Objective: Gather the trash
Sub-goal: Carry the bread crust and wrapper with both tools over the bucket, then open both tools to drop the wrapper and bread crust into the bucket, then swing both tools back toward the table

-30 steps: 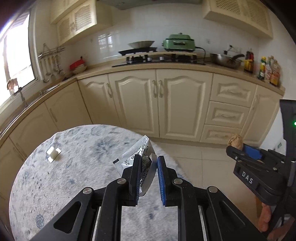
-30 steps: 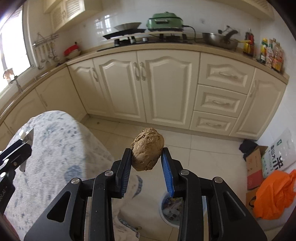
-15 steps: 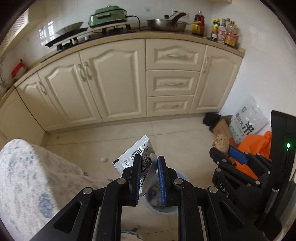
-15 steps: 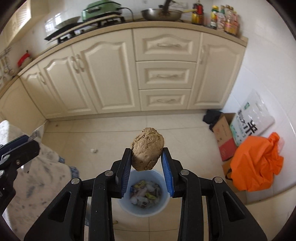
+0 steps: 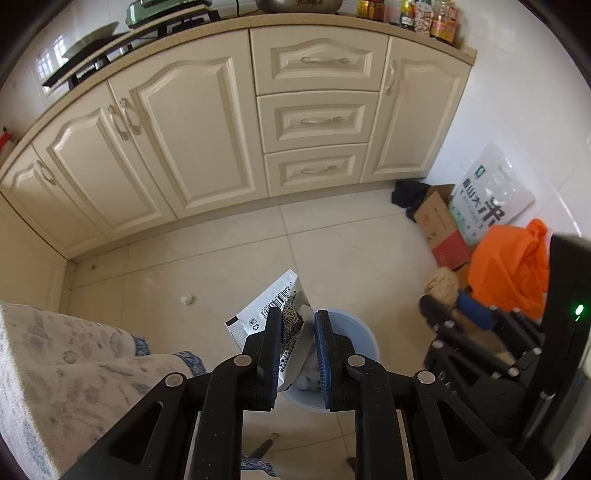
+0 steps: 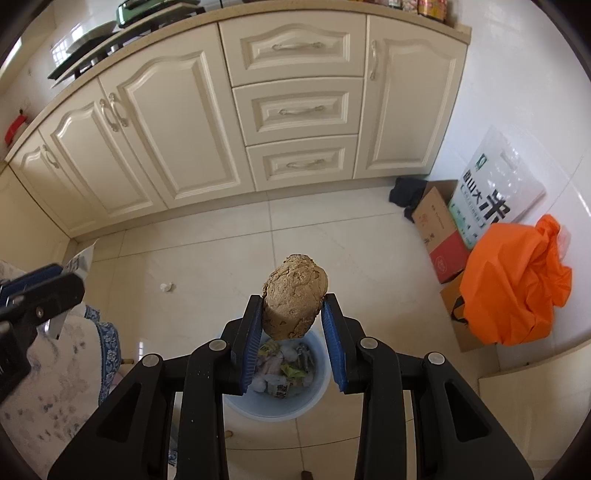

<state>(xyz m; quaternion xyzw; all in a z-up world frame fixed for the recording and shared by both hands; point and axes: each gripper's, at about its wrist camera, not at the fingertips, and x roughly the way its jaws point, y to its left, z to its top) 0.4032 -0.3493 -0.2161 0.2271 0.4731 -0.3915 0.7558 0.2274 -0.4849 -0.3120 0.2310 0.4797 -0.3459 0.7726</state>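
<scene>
Over pale-blue round plastic bin [image 6: 314, 400] | holds crumpled wrappers | left gripper [image 5: 297, 325] opening, silver foil packet [image 5: 275, 306] between, upright | right gripper [image 6: 293, 321] clamps brown lump [image 6: 295, 297], upright

Cream cabinets [image 6: 184, 122] with drawers [image 6: 295, 110] ran under a counter [image 5: 236, 26] (stove on top); pale floor tiles [image 6: 369, 258] met a white tiled wall [image 6: 517, 92], all daylit

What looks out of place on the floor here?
A small white crumpled scrap lies loose on the cream tile floor, apart from the pale blue trash bucket that already holds wrappers. A dark cloth is heaped by the cabinet corner.
</scene>
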